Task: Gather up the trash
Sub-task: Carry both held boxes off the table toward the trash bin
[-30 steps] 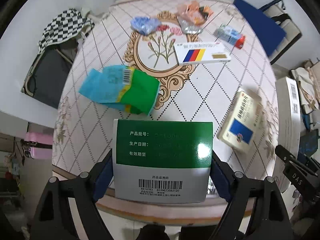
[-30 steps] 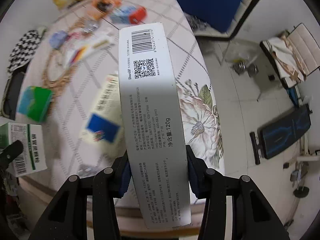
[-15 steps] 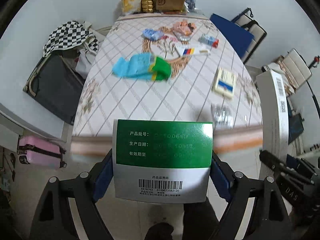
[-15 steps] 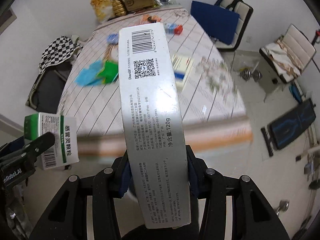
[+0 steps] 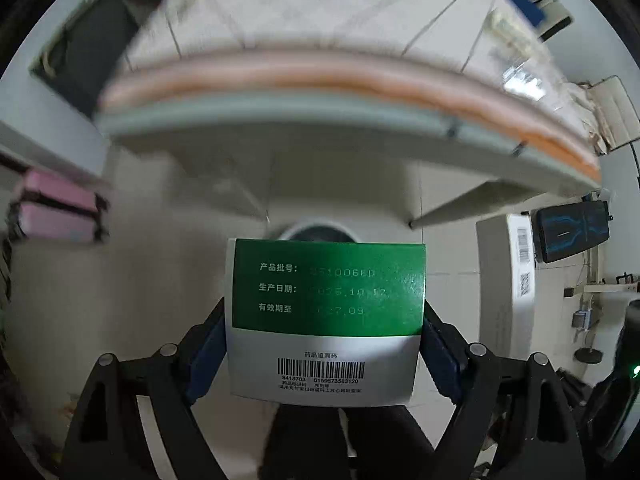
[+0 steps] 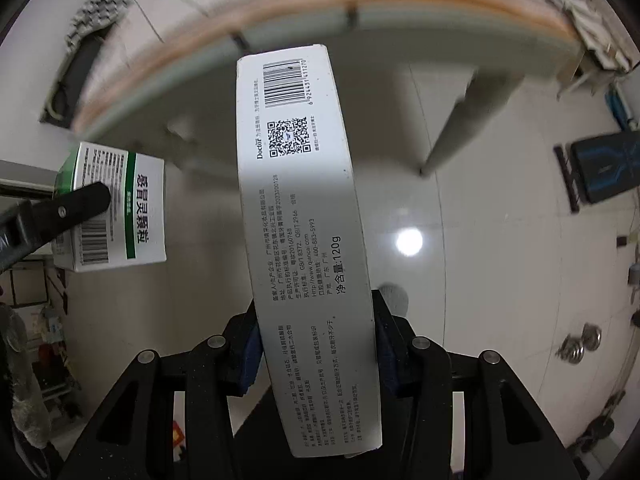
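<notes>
Left gripper (image 5: 323, 354) clamped on a green-and-white cardboard medicine box (image 5: 325, 320), blue pads pressed against its two sides; box fills the lower centre of the left wrist view, barcode end toward the camera. The same box shows at middle left of the right wrist view (image 6: 116, 208), a black finger (image 6: 68, 208) across its face.

Right gripper (image 6: 316, 350) closed on a long white cardboard toothpaste box (image 6: 304, 240), gripped near its lower end, the length running up the centre of the frame with barcode and QR code at the far end. That box also stands at the right edge of the left wrist view (image 5: 510, 292).

Both boxes hang over pale glossy floor tiles (image 6: 480, 240), a round ceiling-light glare on them right of centre. Just behind the top edge of the green box, a round white-rimmed bin with a dark opening (image 5: 316, 234), mostly hidden.

Table edge with orange and pale green banding (image 5: 320, 80) arcs across the upper part of both views, heavily blurred; a pale table leg (image 6: 452, 132) drops at right. Pink suitcase (image 5: 56, 216) at middle left, dark bag (image 5: 92, 48) at upper left, black-and-blue exercise bench (image 6: 604, 168) at right, folding chair (image 5: 612, 112) at upper right.
</notes>
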Action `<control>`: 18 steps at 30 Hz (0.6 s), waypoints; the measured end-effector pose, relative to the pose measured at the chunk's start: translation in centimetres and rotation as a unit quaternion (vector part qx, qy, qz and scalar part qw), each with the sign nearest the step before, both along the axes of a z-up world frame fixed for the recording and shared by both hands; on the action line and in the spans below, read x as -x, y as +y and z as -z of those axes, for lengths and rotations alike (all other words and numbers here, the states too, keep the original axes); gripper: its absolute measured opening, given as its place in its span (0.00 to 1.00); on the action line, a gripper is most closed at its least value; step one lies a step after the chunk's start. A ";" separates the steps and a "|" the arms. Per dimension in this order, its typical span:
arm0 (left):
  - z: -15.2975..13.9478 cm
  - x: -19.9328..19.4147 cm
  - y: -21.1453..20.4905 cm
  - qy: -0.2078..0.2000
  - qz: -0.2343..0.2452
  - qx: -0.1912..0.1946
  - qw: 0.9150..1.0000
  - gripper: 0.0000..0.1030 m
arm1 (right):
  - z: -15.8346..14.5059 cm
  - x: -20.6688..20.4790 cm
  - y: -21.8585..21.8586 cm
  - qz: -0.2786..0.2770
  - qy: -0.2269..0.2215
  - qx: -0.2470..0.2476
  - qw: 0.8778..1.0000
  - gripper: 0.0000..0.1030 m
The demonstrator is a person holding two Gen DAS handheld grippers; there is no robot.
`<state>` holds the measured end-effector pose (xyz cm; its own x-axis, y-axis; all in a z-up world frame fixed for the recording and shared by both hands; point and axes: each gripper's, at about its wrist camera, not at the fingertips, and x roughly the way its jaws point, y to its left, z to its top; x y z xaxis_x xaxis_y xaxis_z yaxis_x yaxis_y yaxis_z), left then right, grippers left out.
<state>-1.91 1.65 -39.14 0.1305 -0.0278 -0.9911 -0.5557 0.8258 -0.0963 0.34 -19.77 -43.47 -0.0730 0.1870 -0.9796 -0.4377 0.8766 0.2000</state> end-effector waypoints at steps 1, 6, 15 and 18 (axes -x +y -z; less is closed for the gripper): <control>1.9 0.0 0.0 0.006 -0.003 0.009 1.000 0.82 | 1.9 0.2 -0.1 -0.001 0.008 0.007 1.000 0.48; 13.5 -0.8 0.8 0.041 -0.026 0.066 0.997 0.82 | 13.8 0.8 -0.2 0.006 0.079 0.022 0.997 0.48; 29.5 -2.8 2.9 0.080 -0.053 0.136 0.986 0.86 | 32.7 0.1 2.7 -0.024 0.171 0.032 0.985 0.49; 30.7 -2.5 3.3 0.078 -0.065 0.130 0.986 0.97 | 36.4 -0.4 3.8 -0.033 0.183 0.036 0.982 0.65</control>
